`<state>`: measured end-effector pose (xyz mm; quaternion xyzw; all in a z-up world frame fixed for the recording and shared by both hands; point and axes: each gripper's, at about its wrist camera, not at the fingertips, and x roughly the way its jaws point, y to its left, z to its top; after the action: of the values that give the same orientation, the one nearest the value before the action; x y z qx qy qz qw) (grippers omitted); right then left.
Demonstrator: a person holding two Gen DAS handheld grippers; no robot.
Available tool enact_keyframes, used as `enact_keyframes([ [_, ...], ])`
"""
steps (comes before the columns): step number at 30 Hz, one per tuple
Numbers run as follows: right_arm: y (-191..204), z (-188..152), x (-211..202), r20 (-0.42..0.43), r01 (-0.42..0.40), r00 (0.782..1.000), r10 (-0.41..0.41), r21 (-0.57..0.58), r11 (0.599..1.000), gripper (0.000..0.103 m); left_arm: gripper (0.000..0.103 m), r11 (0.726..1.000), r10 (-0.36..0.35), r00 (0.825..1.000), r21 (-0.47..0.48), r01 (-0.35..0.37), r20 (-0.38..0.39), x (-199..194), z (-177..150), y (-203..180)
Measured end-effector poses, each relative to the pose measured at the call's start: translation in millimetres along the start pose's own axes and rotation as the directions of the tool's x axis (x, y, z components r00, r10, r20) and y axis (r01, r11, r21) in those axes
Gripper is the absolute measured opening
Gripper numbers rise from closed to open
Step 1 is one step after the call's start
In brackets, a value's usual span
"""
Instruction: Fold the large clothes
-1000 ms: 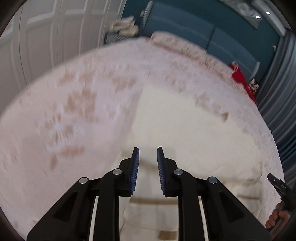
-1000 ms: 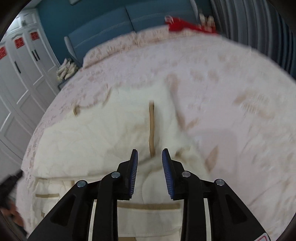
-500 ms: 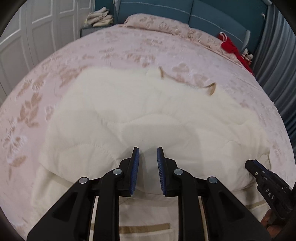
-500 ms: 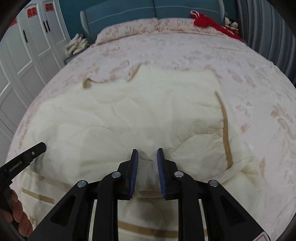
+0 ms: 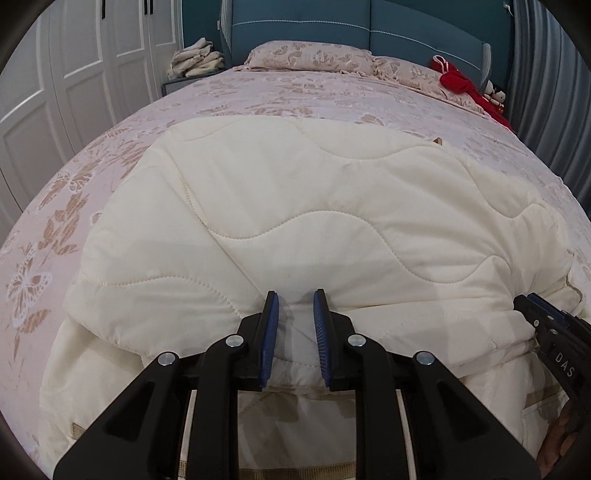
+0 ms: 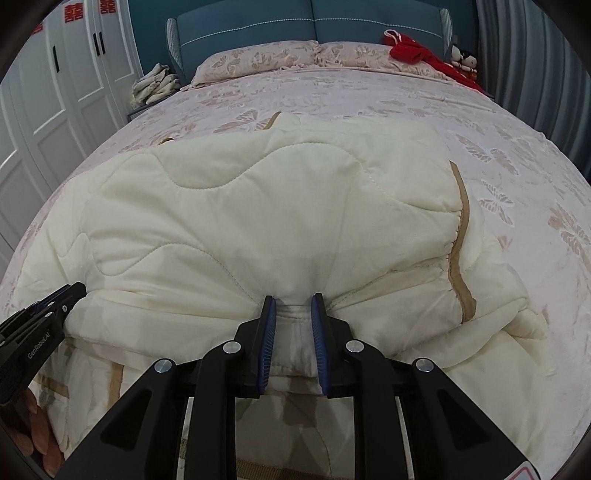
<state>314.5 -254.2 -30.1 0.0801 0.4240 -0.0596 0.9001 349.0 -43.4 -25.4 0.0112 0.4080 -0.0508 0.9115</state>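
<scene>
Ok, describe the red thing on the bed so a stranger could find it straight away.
Start at the blue headboard of the bed. Follow the row of pink pillows to its right end, by the grey curtain. The red cloth lies bunched there, the only bright red item, far from the cream quilt that both grippers hold.

the near edge of the cream quilt runs under the left gripper and off the bottom of that view. the right gripper beside the quilt is cut off by the frame. small figures beyond the quilt are too small to identify.
</scene>
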Motion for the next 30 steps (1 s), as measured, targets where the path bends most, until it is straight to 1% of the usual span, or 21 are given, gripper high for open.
enact_keyframes([
  [6, 0, -3, 2, 0.018, -0.001, 1.0, 0.001, 0.002, 1.0, 0.016, 0.018, 0.999, 0.03, 0.999, 0.022, -0.031, 0.029, 2, -5, -6],
  [13, 2, -5, 1, 0.028, -0.001, 1.0, 0.001, 0.004, 1.0, 0.016, 0.018, 0.999, 0.035, 0.999, 0.024, -0.036, 0.039, 1, -7, -7],
  [15, -1, -2, -1, 0.013, -0.026, 1.0, 0.025, 0.018, 1.0, 0.017, 0.018, 1.0, 0.023, 0.999, 0.015, -0.024, 0.035, 0, -6, -7],
  [17, -4, 6, -8, -0.011, -0.049, 0.999, 0.05, 0.036, 0.998, 0.019, 0.019, 0.999, -0.034, 0.999, -0.025, 0.034, 0.02, -5, 2, 3],
  [19, -3, 17, -18, -0.022, -0.066, 0.998, 0.067, 0.023, 0.998, 0.024, 0.019, 0.99, -0.106, 0.994, -0.092, 0.106, -0.005, -15, 17, 23],
  [20, 0, 25, -24, -0.015, -0.08, 0.997, 0.08, 0.008, 0.997, 0.025, 0.019, 0.986, -0.12, 0.993, -0.12, 0.12, 0.004, -20, 26, 34],
  [21, 6, 36, -30, 0.003, -0.102, 0.995, 0.102, -0.007, 0.995, 0.025, 0.019, 0.979, -0.134, 0.991, -0.152, 0.137, 0.028, -27, 43, 49],
  [23, 18, 60, -37, 0.04, -0.145, 0.988, 0.146, -0.02, 0.989, 0.025, 0.022, 0.971, -0.131, 0.99, -0.194, 0.138, 0.051, -30, 71, 69],
  [24, 23, 70, -37, 0.048, -0.169, 0.984, 0.17, -0.022, 0.985, 0.028, 0.023, 0.963, -0.132, 0.989, -0.228, 0.143, 0.061, -28, 93, 83],
  [25, 34, 89, -34, 0.048, -0.22, 0.974, 0.221, -0.018, 0.975, 0.03, 0.024, 0.958, -0.131, 0.989, -0.249, 0.144, 0.068, -24, 108, 91],
  [26, 43, 105, -26, 0.041, -0.268, 0.963, 0.268, -0.003, 0.963, 0.035, 0.024, 0.954, -0.12, 0.99, -0.269, 0.135, 0.071, -17, 124, 99],
  [27, 53, 119, -16, 0.029, -0.32, 0.947, 0.319, 0.024, 0.947, 0.038, 0.024, 0.953, -0.111, 0.991, -0.276, 0.125, 0.069, -11, 135, 103],
  [28, 61, 130, -5, 0.012, -0.358, 0.934, 0.358, 0.046, 0.933, 0.039, 0.024, 0.953, -0.092, 0.994, -0.285, 0.105, 0.059, 1, 148, 107],
  [30, 83, 154, 27, -0.042, -0.403, 0.912, 0.408, 0.092, 0.911, 0.039, 0.024, 0.949, -0.092, 0.995, -0.301, 0.097, 0.03, 22, 163, 112],
])
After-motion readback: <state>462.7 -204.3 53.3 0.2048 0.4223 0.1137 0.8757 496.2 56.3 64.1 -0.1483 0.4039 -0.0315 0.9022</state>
